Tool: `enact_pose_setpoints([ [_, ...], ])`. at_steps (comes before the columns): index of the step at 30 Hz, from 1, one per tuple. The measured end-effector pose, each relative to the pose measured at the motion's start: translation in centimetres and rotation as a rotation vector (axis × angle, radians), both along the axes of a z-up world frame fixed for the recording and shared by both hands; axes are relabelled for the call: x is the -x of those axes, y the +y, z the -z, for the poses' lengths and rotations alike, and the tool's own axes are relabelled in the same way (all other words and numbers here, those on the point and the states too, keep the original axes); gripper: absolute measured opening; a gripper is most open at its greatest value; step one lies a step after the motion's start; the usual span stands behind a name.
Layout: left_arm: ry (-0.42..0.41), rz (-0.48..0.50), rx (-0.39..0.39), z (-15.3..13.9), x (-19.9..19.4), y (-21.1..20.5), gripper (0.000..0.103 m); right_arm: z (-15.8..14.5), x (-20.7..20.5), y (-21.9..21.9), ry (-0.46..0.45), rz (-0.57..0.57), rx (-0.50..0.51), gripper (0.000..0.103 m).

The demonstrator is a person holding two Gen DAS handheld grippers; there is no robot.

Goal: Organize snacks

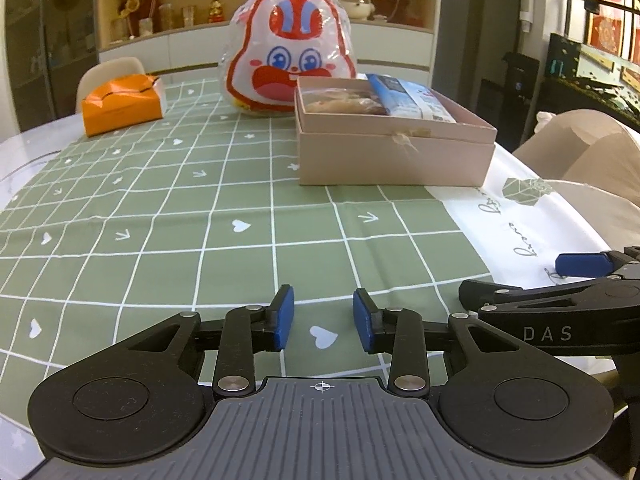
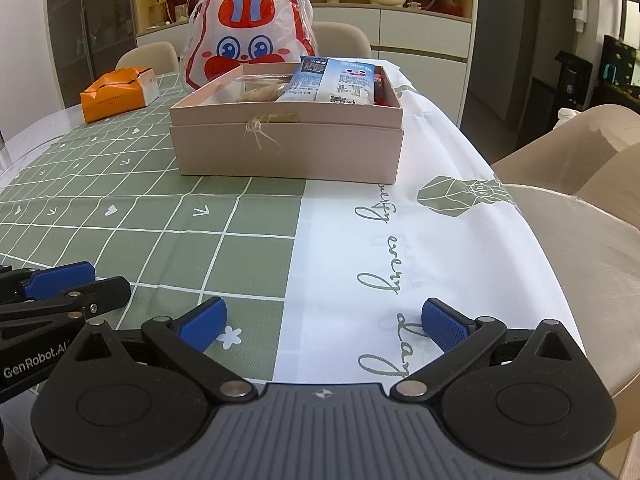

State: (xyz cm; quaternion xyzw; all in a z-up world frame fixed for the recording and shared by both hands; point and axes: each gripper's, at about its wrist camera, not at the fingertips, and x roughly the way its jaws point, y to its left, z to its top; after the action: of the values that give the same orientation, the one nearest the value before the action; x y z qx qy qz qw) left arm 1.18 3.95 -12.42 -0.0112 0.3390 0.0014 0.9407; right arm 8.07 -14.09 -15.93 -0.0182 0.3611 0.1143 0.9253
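A pink open box stands on the table ahead. It holds blue-and-white snack packets and a brown snack. A clear rabbit-print bag stands upright behind the box. My left gripper is partly open and empty, low over the green tablecloth. My right gripper is wide open and empty, near the front of the table. Each gripper shows at the edge of the other's view.
An orange box sits at the far left of the table. Beige chairs stand along the right side, and more chairs stand beyond the far end. A shelf with ornaments lines the back wall.
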Motion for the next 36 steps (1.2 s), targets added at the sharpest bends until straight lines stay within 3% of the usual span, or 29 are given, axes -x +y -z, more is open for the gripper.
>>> enact_pose_setpoints([
  [36, -0.002, -0.001, -0.01, 0.07, 0.04, -0.2, 0.038, 0.01, 0.02, -0.01, -0.001, 0.0, 0.0, 0.103],
])
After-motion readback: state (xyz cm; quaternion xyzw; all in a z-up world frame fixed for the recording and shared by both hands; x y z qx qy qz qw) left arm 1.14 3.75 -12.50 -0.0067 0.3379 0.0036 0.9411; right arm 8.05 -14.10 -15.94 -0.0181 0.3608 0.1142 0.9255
